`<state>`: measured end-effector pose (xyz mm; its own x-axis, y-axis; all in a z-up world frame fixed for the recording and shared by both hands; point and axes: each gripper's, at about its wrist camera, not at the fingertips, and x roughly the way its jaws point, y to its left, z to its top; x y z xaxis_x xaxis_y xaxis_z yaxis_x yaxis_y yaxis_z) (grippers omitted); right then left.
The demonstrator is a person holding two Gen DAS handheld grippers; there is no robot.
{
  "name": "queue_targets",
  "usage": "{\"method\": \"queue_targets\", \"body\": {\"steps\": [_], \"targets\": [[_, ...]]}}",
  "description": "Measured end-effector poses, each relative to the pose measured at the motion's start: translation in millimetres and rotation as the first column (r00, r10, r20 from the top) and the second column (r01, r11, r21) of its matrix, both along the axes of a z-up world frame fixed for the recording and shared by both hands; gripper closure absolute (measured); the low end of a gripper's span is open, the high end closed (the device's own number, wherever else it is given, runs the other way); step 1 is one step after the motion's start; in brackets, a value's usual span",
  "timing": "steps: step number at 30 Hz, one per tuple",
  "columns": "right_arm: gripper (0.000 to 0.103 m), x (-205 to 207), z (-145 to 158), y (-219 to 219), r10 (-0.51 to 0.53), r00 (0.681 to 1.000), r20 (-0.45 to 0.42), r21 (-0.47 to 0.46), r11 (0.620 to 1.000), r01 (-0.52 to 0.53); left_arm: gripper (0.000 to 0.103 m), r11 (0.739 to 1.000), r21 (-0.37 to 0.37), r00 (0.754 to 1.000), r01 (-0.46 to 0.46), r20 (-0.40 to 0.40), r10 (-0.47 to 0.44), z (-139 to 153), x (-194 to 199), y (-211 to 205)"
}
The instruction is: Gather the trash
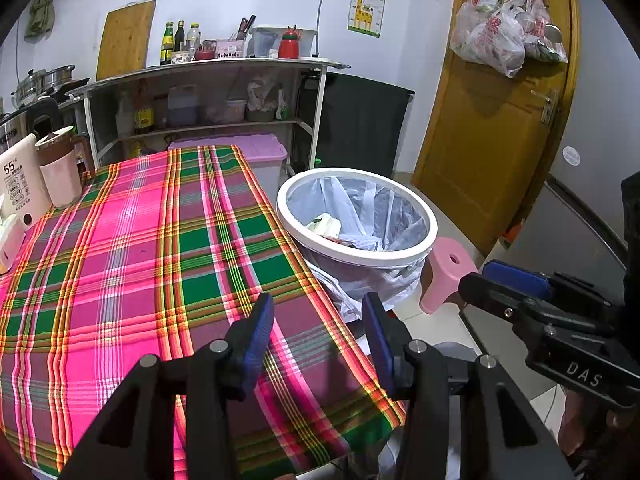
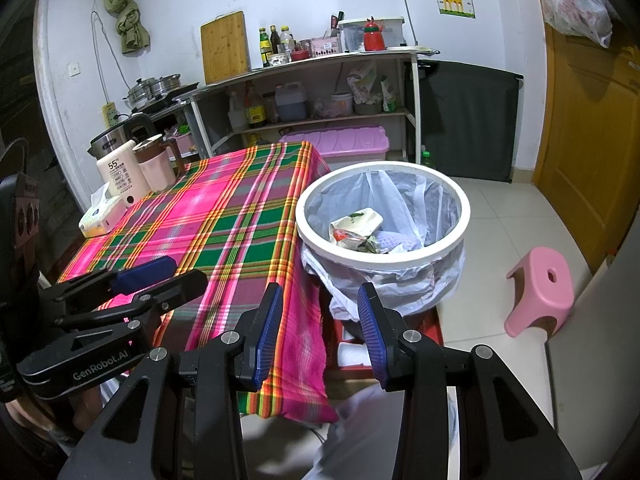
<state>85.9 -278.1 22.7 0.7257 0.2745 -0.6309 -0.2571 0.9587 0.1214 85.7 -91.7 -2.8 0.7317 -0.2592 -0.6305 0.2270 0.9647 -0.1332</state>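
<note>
Blue-padded jaws of both grippers, left (image 1: 318, 312) and right (image 2: 319, 302), are held apart and empty. No trash is seen on the tablecloth (image 2: 224, 220); wrappers (image 2: 354, 228) lie in the bin (image 2: 320, 240) beside it, so collection is judged nearly done.

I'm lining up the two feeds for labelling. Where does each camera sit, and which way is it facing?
Left wrist: rides the left claw, open over the near edge of the plaid tablecloth, facing the shelf wall; the right claw shows at right.
Right wrist: rides the right claw, open by the table's corner, facing the trash bin; the left claw shows at left.
Shared: tablecloth, bin, pink stool, shelf.
</note>
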Motion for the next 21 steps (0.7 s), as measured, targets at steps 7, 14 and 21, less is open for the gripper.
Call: {"method": "queue_targets", "body": {"steps": [7,14,21], "targets": [[0.063,0.2,0.1,-0.2,0.000,1.000,-0.001,0.000,1.000,0.000,0.056,1.000,0.000,1.000,-0.001,0.001,0.001,0.5,0.3,0.1],[0.063,0.8,0.1,-0.6,0.000,1.000,-0.003,0.001,1.000,0.000,0.056,1.000,0.006,1.000,-0.006,0.000,0.006,-0.3,-0.3,-1.6],[0.063,0.3,-0.1,-0.4,0.000,1.000,-0.004,0.001,1.000,0.000,0.056,1.000,0.003,1.000,0.000,-0.002,0.000,-0.6,-1.0,-3.8]]}}
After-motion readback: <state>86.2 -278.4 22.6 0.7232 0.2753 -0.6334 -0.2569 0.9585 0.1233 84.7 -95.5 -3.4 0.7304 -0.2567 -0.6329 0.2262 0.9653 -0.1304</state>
